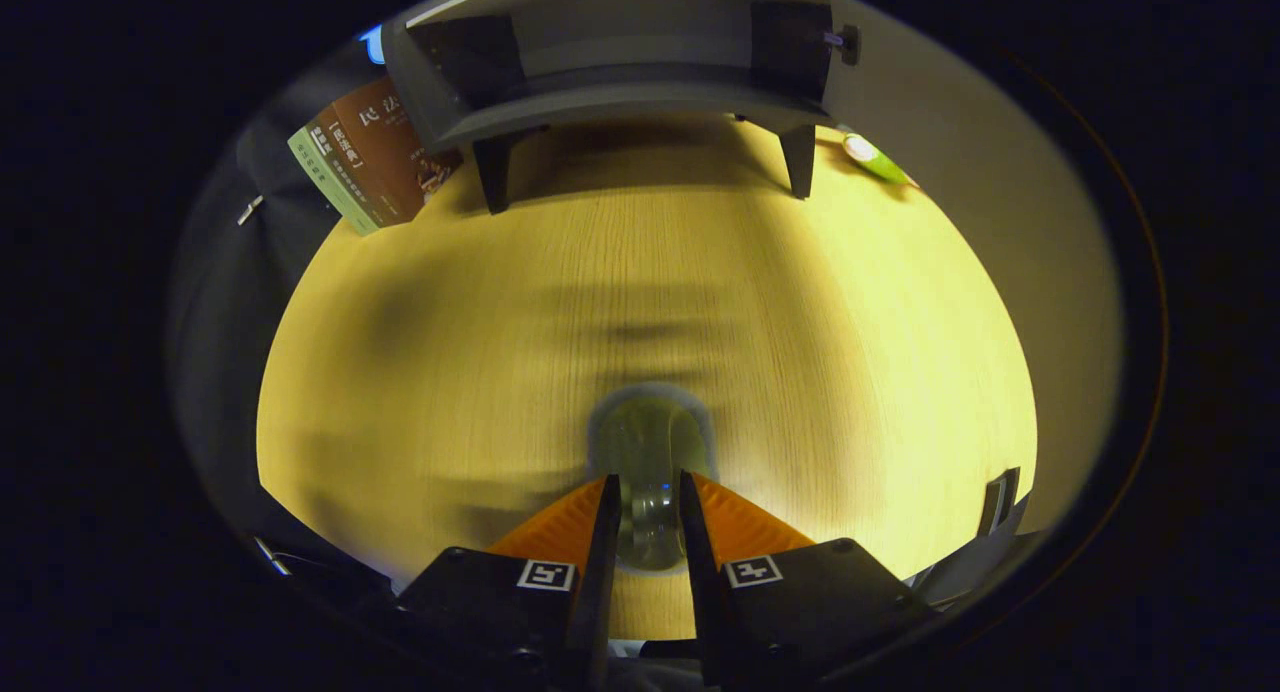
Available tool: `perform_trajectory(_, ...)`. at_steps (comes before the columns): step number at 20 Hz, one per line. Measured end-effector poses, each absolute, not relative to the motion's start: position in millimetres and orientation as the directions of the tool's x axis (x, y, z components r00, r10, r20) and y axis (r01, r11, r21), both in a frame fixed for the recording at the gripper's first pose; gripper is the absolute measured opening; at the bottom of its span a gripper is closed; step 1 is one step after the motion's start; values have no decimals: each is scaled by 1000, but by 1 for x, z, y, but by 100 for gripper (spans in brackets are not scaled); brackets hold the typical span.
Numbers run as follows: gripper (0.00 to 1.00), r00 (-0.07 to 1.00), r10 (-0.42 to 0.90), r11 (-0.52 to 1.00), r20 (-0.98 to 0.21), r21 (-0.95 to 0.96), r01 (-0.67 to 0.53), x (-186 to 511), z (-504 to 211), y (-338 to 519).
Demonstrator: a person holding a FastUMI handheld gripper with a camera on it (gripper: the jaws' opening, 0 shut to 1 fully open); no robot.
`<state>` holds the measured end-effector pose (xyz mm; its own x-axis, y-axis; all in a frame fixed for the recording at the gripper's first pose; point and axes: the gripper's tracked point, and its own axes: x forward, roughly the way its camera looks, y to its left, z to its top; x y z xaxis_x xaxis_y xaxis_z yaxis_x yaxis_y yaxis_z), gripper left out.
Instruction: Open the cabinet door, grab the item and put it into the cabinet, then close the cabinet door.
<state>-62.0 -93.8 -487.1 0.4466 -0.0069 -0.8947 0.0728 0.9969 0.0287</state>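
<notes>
The gripper (648, 492) has its fingers drawn in narrow and pinching a clear glass item (648, 452) between them, held over the wooden table (820, 302). Carry the item forward level and maintain the pinch, since smooth glass may well slip. Beyond the fingers, at the far edge of the table, stands the grey cabinet (620, 92) on short legs with its door apparently already open; enter squarely through the opening, clear of the book (370, 162) beside it.

A booth: wooden tabletop (800, 302), small grey cabinet (620, 72), book (365, 167) against black cloth wall (215, 302).
</notes>
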Motion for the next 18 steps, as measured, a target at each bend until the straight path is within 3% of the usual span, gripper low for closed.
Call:
perform_trajectory(5,40,445,-23,998,-895,3,58,-61,-490,-98)
perform_trajectory(6,21,434,-30,999,-900,-9,52,-62,-491,-99)
perform_trajectory(12,21,429,-25,998,-903,-1,57,-57,-484,-99)
perform_trajectory(18,21,547,-45,997,-836,-6,73,-22,-428,-104)
